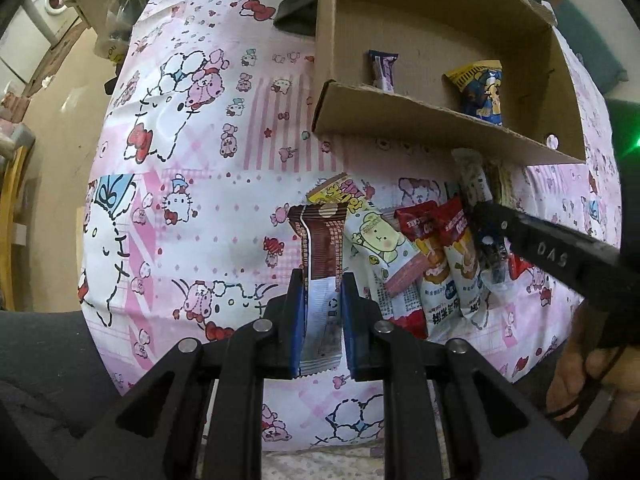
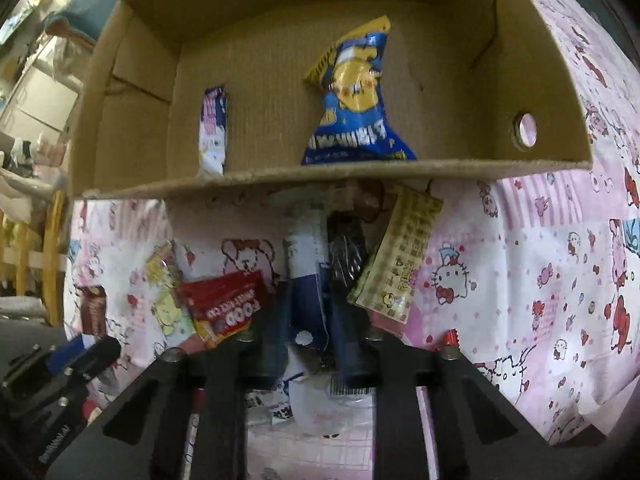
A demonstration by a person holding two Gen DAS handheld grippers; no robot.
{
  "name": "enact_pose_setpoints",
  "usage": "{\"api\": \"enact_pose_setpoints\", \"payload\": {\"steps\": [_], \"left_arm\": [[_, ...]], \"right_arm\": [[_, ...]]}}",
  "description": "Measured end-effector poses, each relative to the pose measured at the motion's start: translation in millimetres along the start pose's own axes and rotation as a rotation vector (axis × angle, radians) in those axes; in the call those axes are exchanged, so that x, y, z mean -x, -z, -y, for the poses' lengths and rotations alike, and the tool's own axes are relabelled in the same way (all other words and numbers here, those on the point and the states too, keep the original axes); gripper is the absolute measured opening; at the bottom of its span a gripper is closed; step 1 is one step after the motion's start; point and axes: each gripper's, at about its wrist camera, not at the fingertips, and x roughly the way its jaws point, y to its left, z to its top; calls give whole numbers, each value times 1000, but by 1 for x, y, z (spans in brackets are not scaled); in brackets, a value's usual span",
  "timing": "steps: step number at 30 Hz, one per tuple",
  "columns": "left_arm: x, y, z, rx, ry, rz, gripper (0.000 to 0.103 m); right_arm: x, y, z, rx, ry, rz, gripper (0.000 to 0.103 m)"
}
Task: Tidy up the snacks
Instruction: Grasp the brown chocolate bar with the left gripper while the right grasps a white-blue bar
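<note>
Left gripper, nearest the lens in the left wrist view: its two blue pads are clamped on the brown-and-white snack packet, gripped at the white near end. The packet's long axis runs near to far along the fingers, brown end pointing away toward the cardboard box. The unsupported far half may droop or swing, and the thin foil could slip between the pads, since only one end is pinched.

Right gripper, nearest in the right wrist view: its fingers are closed on a blue-and-white packet that stands in the snack pile; whether a neighbour is also caught cannot be told through the blur. This packet's long axis likewise runs away from the lens, far end toward the box front wall. Risk: lifting may drag the dark wrapper and the yellow chequered packet, which lean against it just to the right.

Beyond, on the pink cartoon cloth, the box lies open. Inside, a small purple-and-white bar at left and a blue-and-yellow bag at right both lie lengthwise near to far. The raised front wall could snag a low-carried packet
</note>
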Motion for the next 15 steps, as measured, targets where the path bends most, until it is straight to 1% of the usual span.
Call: {"api": "enact_pose_setpoints", "payload": {"steps": [2,4,8,10,14,15], "left_arm": [[1,-1,2,1,3,5,14],[3,-1,2,4,8,11,14],[5,-2,0,9,9,20,14],[5,-2,0,11,7,22,14],[5,-3,0,10,-5,31,14],[6,-3,-1,10,-8,35,14]], "right_arm": [[5,4,3,-17,-17,9,18],[16,6,10,-55,-72,25,18],[46,20,19,-95,-151,61,18],[55,24,18,-101,-167,74,18],[66,35,25,-118,-220,72,18],[67,39,27,-133,-249,68,18]]}}
